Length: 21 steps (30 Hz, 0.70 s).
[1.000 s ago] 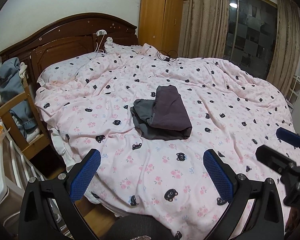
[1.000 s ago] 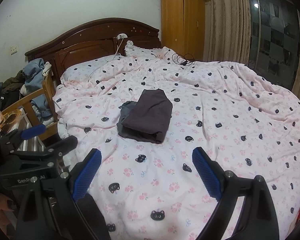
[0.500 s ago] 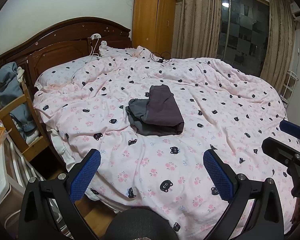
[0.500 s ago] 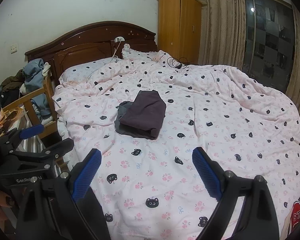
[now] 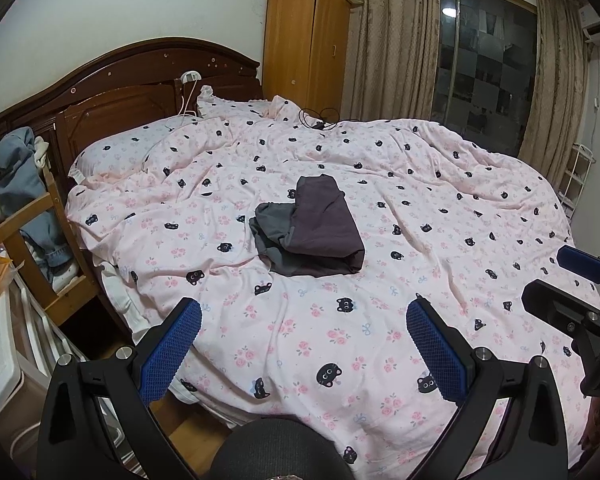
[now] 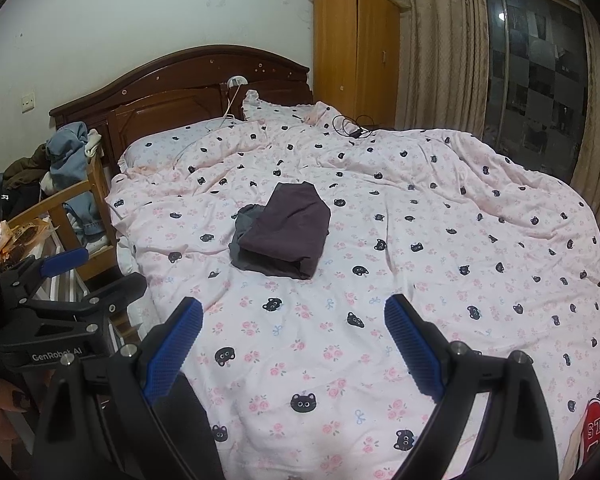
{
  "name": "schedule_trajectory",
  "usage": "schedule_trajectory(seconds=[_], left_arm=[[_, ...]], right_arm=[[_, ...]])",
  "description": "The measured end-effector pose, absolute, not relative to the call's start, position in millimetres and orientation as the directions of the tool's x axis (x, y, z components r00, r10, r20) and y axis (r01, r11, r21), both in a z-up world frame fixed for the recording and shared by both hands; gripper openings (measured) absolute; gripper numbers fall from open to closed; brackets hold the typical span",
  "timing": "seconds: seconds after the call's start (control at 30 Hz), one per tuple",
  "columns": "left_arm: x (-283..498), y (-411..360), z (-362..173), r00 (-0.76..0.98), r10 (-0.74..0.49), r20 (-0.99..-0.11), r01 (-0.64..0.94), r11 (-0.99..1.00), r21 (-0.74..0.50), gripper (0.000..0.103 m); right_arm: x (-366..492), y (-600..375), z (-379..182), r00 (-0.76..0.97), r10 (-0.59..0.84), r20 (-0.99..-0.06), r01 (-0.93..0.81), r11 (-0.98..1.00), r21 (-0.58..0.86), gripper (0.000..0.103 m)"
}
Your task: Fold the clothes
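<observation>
a folded dark garment (image 5: 320,232) lies near the middle of the bed (image 5: 460,208), resting on a grey piece of clothing (image 5: 270,224) that sticks out at its left side. the left gripper (image 5: 302,344) and the right gripper (image 6: 294,344) both hover above the near edge of the pink cat-print quilt (image 6: 440,240), jaws wide apart and empty, well short of the garment.

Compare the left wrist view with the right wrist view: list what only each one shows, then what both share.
Only the left wrist view shows the white rack by the curtain and the air conditioner. Only the right wrist view shows the red jersey and the wall switch. Both show the folded dark clothes on the pink duvet, the wardrobe, the left gripper and the right gripper, jaws apart.
</observation>
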<state>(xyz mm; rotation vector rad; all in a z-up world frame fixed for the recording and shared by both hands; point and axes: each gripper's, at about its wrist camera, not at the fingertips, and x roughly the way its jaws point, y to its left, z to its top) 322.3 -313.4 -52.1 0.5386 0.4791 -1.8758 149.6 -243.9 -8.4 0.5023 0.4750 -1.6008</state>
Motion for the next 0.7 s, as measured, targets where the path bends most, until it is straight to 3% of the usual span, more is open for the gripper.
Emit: schedule_trajectory(seconds=[0.7], left_arm=[[322.8, -313.2, -51.4, -0.325, -0.753, -0.572, 0.935, -0.346, -0.075, 0.102]], right_arm=[[153.0, -247.9, -13.6, -0.068, -0.802, -0.593, 0.997, -0.077, -0.01, 0.094]])
